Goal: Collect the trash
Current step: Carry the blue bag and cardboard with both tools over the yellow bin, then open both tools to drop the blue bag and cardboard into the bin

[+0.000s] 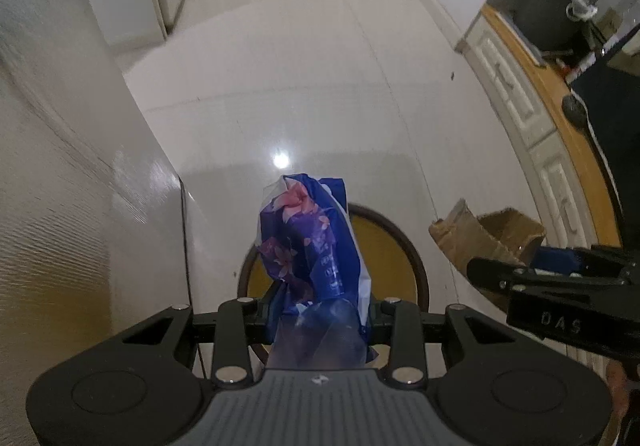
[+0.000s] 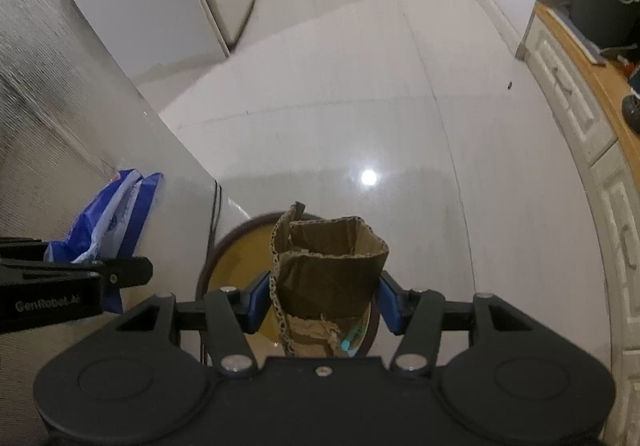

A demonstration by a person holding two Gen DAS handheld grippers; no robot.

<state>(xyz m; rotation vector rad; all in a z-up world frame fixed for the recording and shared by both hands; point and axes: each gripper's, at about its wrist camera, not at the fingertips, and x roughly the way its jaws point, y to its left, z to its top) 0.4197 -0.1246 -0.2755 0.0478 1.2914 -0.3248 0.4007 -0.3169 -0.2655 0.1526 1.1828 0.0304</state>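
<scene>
My left gripper [image 1: 320, 316] is shut on a crumpled blue plastic bag with pink flowers [image 1: 310, 242], held upright above a round yellow stool with a dark rim [image 1: 394, 246]. My right gripper [image 2: 322, 300] is shut on a torn piece of brown cardboard [image 2: 326, 266], also above the stool [image 2: 236, 262]. The cardboard [image 1: 476, 234] and right gripper [image 1: 560, 286] show at the right of the left wrist view. The blue bag [image 2: 112, 214] and left gripper [image 2: 72, 282] show at the left of the right wrist view.
A white appliance side [image 1: 80, 206] stands close on the left. A white cabinet with a wooden countertop [image 1: 560, 118] runs along the right, with a dark bin and clutter on it. Glossy white tile floor [image 1: 300, 58] stretches ahead toward a corridor.
</scene>
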